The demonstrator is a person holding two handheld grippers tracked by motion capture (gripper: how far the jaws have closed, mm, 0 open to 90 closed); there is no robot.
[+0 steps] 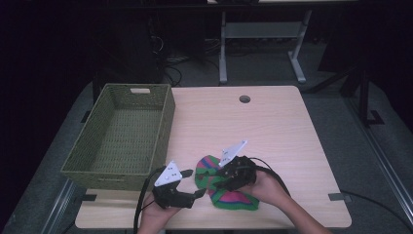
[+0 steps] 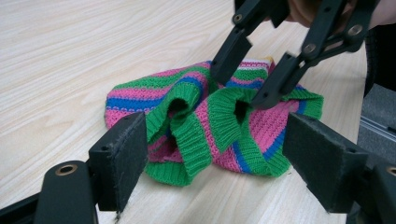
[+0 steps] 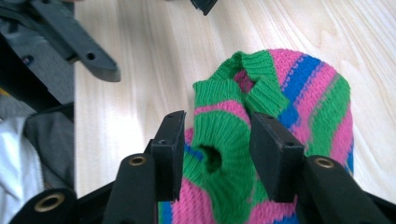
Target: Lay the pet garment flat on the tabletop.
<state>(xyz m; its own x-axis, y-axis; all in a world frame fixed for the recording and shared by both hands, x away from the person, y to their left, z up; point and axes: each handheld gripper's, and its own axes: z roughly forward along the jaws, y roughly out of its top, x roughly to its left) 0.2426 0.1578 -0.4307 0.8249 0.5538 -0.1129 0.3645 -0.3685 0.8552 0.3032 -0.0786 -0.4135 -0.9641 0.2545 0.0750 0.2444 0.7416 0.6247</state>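
Left gripper (image 1: 198,193) hovers at the near edge of the table (image 1: 272,122), jaws spread wide and holding nothing, pointing right at a striped knit (image 1: 229,190) piece. That knit lies crumpled on the wood just ahead of its tips, green cuffs facing it. Behind and to its left sits a basket (image 1: 122,136). Right gripper (image 3: 215,140), just past the knit from the left one, points down into it, its pads flanking a raised green cuff fold; whether they pinch it, I cannot tell.
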